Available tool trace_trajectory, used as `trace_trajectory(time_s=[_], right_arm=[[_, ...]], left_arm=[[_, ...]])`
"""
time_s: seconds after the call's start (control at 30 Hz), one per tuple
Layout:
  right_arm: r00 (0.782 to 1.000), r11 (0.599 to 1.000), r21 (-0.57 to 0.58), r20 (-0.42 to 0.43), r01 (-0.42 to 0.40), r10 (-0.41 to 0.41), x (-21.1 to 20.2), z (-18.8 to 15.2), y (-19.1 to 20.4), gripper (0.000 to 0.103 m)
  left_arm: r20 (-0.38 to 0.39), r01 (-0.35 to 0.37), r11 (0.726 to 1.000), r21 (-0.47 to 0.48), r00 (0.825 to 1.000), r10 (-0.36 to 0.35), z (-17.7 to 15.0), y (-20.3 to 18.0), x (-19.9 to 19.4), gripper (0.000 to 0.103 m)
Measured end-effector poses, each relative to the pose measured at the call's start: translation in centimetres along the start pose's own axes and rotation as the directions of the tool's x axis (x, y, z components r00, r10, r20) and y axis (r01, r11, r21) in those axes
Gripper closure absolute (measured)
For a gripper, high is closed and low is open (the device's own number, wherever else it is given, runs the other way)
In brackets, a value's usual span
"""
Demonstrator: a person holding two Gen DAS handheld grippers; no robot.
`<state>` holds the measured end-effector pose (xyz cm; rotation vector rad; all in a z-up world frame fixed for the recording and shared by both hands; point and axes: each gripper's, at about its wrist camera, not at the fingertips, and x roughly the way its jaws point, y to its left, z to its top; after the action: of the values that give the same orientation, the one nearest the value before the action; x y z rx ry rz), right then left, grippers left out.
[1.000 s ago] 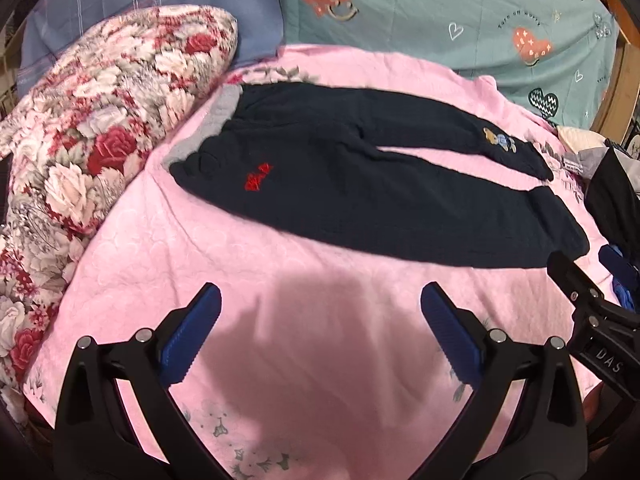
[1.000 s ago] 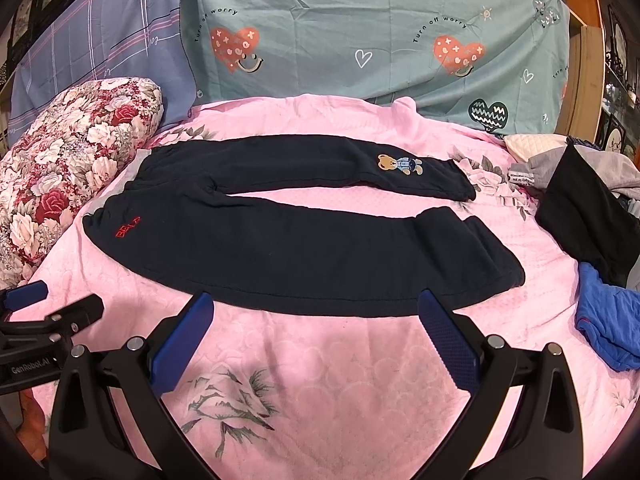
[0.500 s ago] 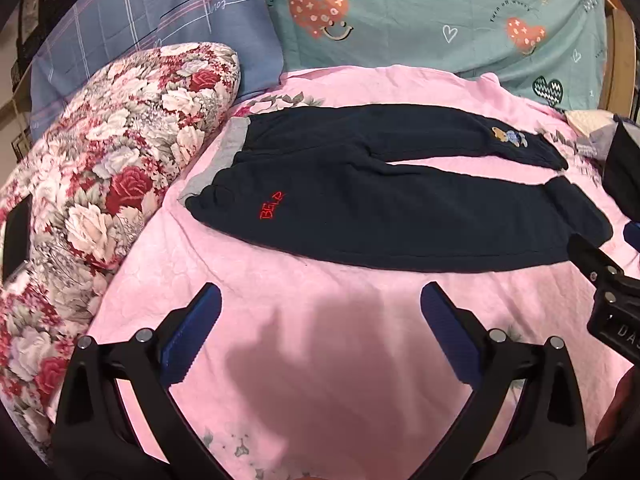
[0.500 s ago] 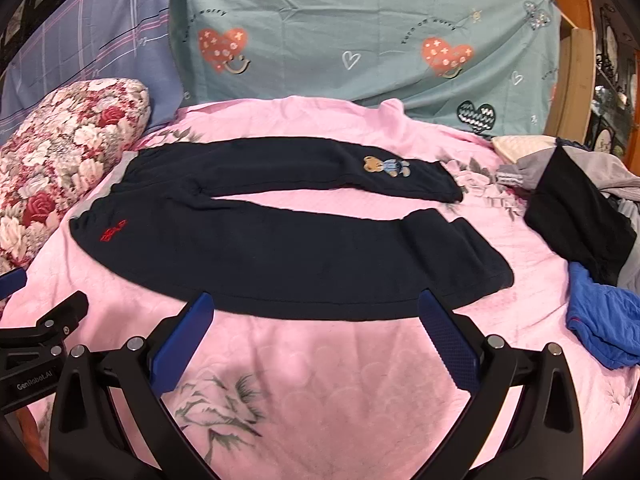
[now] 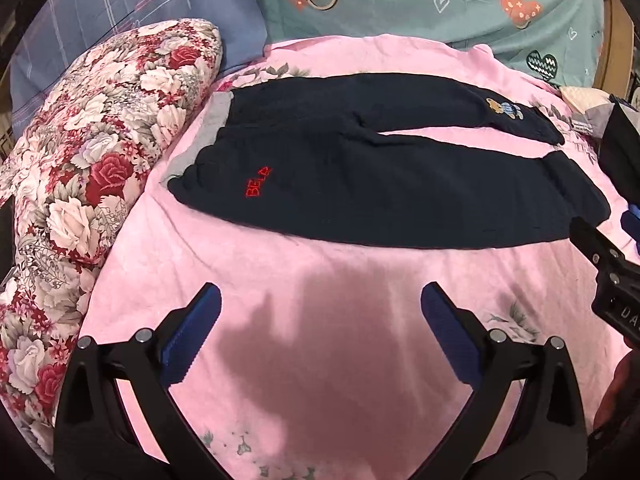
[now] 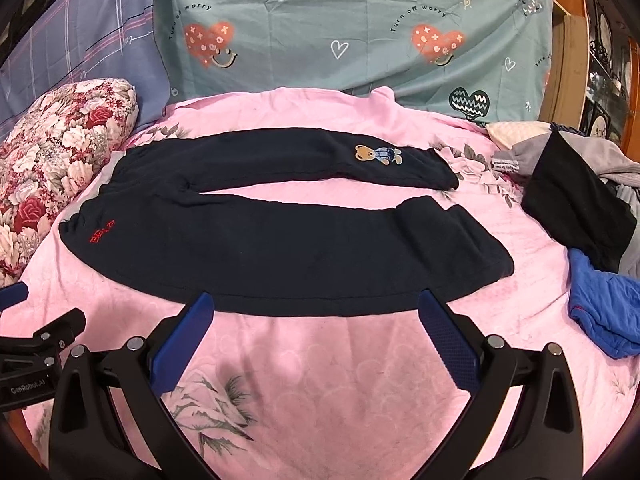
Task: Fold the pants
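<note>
Dark navy pants [image 5: 380, 188] [image 6: 280, 240] lie flat on a pink bedspread [image 5: 320, 360], waist at the left, legs spread toward the right. Red lettering marks the near hip and a bear patch [image 6: 376, 154] the far leg. My left gripper [image 5: 320, 320] hovers open over bare bedspread, short of the near leg's edge. My right gripper [image 6: 316, 320] is open too, its blue fingertips just at the lower edge of the near leg. Neither holds anything. Part of the right gripper's body [image 5: 608, 280] shows at the left view's right edge.
A floral pillow [image 5: 80, 184] lies left of the waistband. A teal heart-print sheet [image 6: 360, 28] and a blue plaid one [image 6: 80, 40] hang behind. A pile of black, grey and blue clothes [image 6: 588, 232] sits at the right.
Both views shifted slightly: the left one tilted up and swung, bringing the pants closer to centre. The right gripper moved nearer the near leg's edge. Both grippers stayed open.
</note>
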<state>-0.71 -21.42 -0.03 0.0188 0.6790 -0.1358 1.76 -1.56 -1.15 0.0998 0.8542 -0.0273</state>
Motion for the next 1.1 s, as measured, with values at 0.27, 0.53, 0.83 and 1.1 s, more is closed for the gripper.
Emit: trace_trajectory(time_s=[0.27, 0.53, 0.83, 1.1], right_arm=[[0.999, 0.999, -0.006, -0.010, -0.043, 0.043, 0.2, 0.2, 0.1, 0.001], [0.996, 0.996, 0.022, -0.021, -0.082, 0.082, 0.4, 0.3, 0.0, 0.001], [0.998, 0.998, -0.025, -0.003, -0.060, 0.060, 0.2, 0.4, 0.8, 0.001], [0.994, 0.994, 0.012, 0.022, -0.105, 0.105, -0.1, 0.4, -0.1, 0.001]], left_arm=[[-0.003, 0.025, 0.999, -0.025, 1.000, -0.025, 0.4, 0.3, 0.2, 0.002], [-0.018, 0.034, 0.998, -0.050, 0.999, -0.035, 0.5, 0.6, 0.6, 0.002], [-0.027, 0.029, 0.997, -0.076, 0.999, -0.031, 0.7, 1.2, 0.7, 0.002], [-0.025, 0.031, 0.997, -0.072, 0.999, -0.033, 0.8, 1.1, 0.6, 0.002]])
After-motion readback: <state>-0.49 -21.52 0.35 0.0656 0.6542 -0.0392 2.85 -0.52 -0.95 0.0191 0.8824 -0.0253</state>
